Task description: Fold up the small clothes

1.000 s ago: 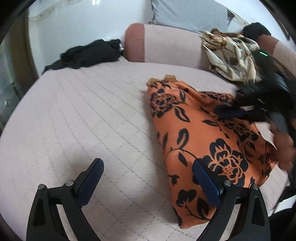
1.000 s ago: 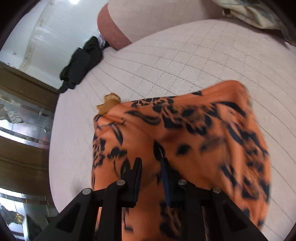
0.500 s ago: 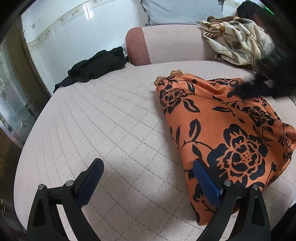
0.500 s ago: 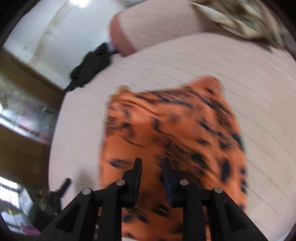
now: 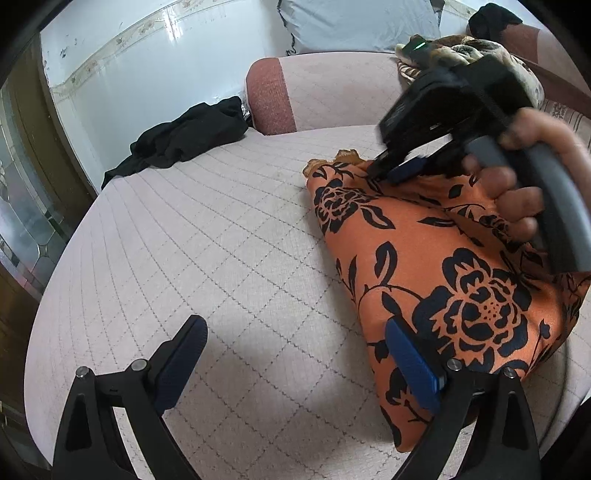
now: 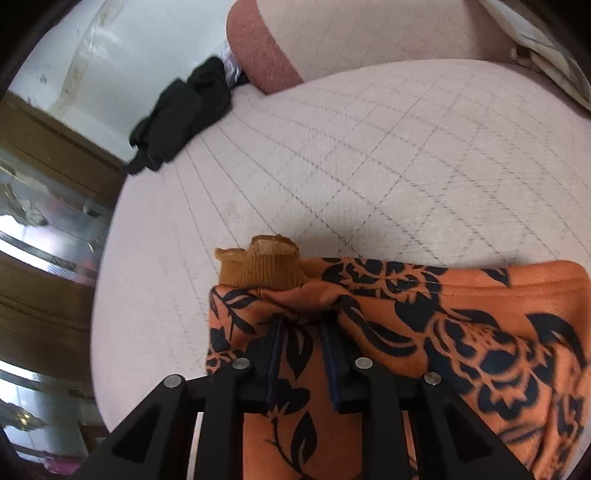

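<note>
An orange garment with black flowers [image 5: 461, 295] [image 6: 461, 332] lies folded on the quilted pink bed [image 5: 221, 258]. A brown knitted trim [image 6: 262, 266] sticks out at its far left corner. A hand [image 5: 524, 199] holds my right gripper [image 5: 399, 171] [image 6: 301, 325] there, just behind that trim. Its jaws stand a narrow gap apart, and its tips push down into the cloth, which shows between them. My left gripper [image 5: 295, 369] hangs wide open at the garment's near edge, its right finger [image 5: 410, 362] over the cloth and its left finger [image 5: 181, 362] over bare bedding.
A crumpled black garment [image 5: 184, 140] [image 6: 181, 110] lies at the bed's far left edge. A pink bolster with a red end [image 5: 325, 92] runs along the back, with a cream patterned cloth [image 5: 465, 48] and a grey pillow [image 5: 354, 26] behind it. A wooden door is at left.
My right gripper has travelled across the garment to its far left corner and come down onto the cloth. The garment has stayed in place. My left gripper has only turned a little.
</note>
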Demonstrator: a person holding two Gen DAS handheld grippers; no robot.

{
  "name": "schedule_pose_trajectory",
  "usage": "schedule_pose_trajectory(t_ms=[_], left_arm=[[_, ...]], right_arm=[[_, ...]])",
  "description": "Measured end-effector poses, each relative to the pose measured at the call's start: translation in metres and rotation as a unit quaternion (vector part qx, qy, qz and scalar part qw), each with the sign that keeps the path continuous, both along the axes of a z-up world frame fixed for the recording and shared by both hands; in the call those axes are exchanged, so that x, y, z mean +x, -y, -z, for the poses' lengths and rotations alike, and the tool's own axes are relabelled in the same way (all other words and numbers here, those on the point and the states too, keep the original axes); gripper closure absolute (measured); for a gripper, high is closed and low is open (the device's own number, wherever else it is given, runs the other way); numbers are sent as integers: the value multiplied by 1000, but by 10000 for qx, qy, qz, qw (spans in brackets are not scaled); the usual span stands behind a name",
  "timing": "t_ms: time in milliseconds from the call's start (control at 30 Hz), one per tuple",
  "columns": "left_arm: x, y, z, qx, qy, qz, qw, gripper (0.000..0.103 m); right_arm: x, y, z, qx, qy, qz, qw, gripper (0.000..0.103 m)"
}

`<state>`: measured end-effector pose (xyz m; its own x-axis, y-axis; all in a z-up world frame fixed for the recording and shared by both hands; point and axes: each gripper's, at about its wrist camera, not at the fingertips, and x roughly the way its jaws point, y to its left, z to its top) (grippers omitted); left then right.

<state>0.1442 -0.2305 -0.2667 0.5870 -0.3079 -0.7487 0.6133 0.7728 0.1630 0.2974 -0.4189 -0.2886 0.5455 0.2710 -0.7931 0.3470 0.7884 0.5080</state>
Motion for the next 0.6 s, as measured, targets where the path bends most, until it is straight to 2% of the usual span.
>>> schedule_pose_trajectory(t_ms=[167, 300, 400, 500, 533, 567, 600], left_arm=[[-1, -1, 1, -3, 16, -2, 10000, 6], [-2, -1, 1, 0, 41, -27, 10000, 6], [-4, 0, 1, 30, 95, -35, 9999, 6], [-4, 0, 2, 26, 87, -42, 10000, 6], [-5, 1, 2, 26, 97, -69, 9999, 6], [-5, 0, 2, 16, 107, -87, 9999, 6], [-4, 0, 2, 15, 103, -101, 9999, 6]], right_arm=[[-58, 11, -38, -378, 353, 364, 9980, 79], [-105, 17, -55, -723, 227, 573, 9955, 79], [-139, 25, -48, -555, 120, 659, 9962, 79], [-154, 22, -14, -353, -374, 616, 9968, 78], [-159, 22, -4, -292, -398, 628, 9968, 78], [-169, 23, -5, -279, -167, 703, 9970, 78], [-176, 23, -10, -275, -119, 715, 9970, 79]])
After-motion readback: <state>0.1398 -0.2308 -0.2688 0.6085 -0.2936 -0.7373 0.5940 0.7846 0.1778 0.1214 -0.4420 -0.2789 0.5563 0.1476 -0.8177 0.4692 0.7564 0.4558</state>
